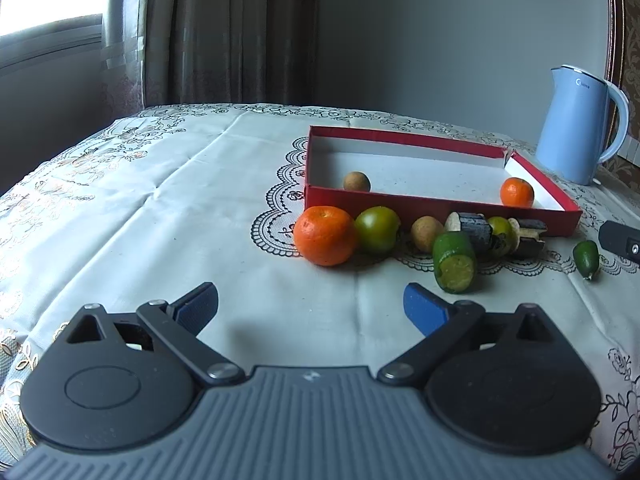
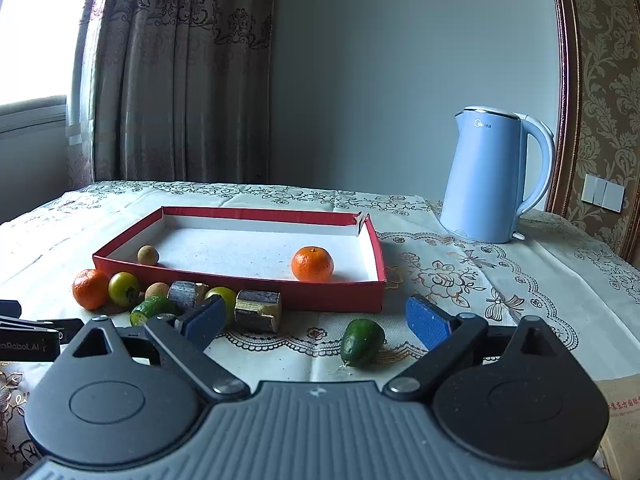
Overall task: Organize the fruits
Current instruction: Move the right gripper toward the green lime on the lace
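A red tray (image 1: 432, 206) (image 2: 240, 294) holds a small orange (image 1: 517, 192) (image 2: 312, 264) and a brown longan (image 1: 356, 181) (image 2: 148, 255). In front of it lie a big orange (image 1: 325, 234) (image 2: 90, 289), a green round fruit (image 1: 377, 229) (image 2: 124, 289), another longan (image 1: 426, 233), a cut green fruit (image 1: 454, 262) (image 2: 150, 309), dark sugarcane pieces (image 1: 474, 229) (image 2: 257, 310) and a small green fruit (image 1: 586, 258) (image 2: 362, 342). My left gripper (image 1: 310, 304) is open and empty, short of the big orange. My right gripper (image 2: 316, 320) is open, with the small green fruit between its fingers.
A blue kettle (image 1: 578, 122) (image 2: 494, 176) stands at the back right. The lace-patterned tablecloth (image 1: 160, 200) covers the table. A cardboard box corner (image 2: 622, 420) shows at the lower right. The left gripper's body (image 2: 28, 340) sits at the left edge.
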